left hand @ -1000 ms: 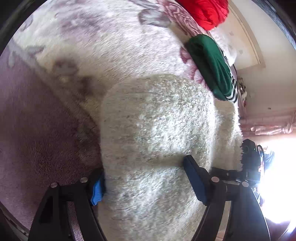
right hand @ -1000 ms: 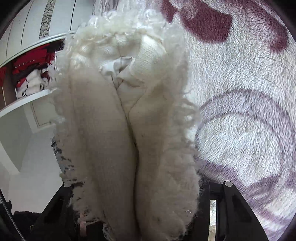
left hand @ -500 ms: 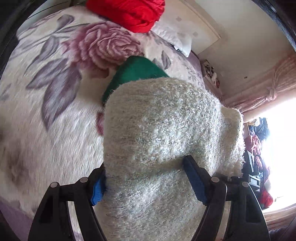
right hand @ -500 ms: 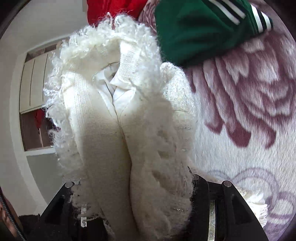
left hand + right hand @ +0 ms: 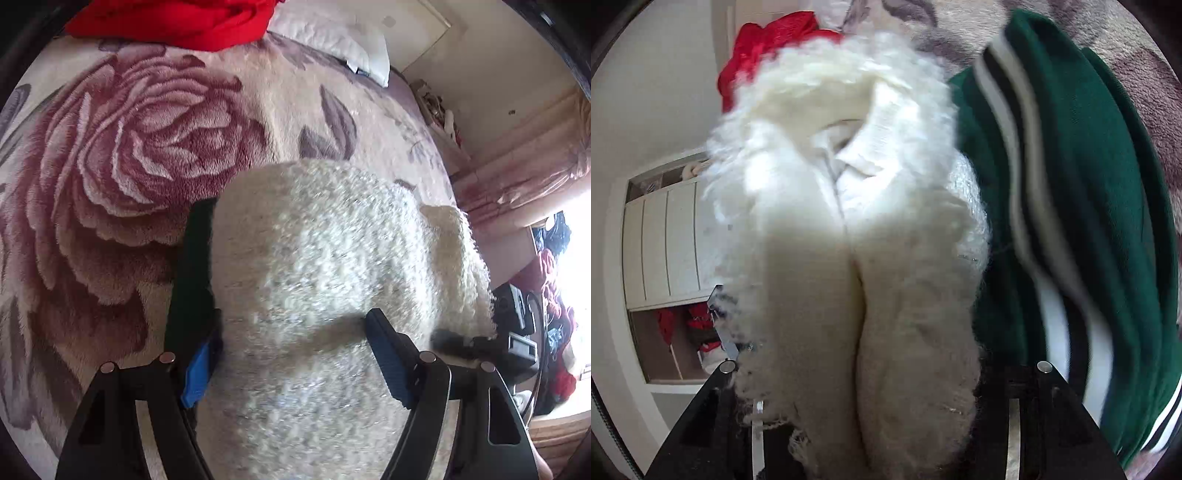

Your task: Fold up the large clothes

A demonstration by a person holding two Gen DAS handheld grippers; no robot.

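Note:
A thick, folded white fluffy garment fills the middle of the left wrist view. My left gripper is shut on it, its blue pads pressed into both sides. The same garment bulges up between the fingers of my right gripper, which is shut on its folded edge; the fingertips are buried in the fleece. A folded green garment with white stripes lies just right of the white one, on the bed.
A fleece blanket with a big pink rose covers the bed. A red garment and a white pillow lie at the far end. A white wardrobe stands to the left.
Both grippers have carried the white garment across the bed. The green garment now lies close beside the right gripper, and the rose pattern has come under the left one.

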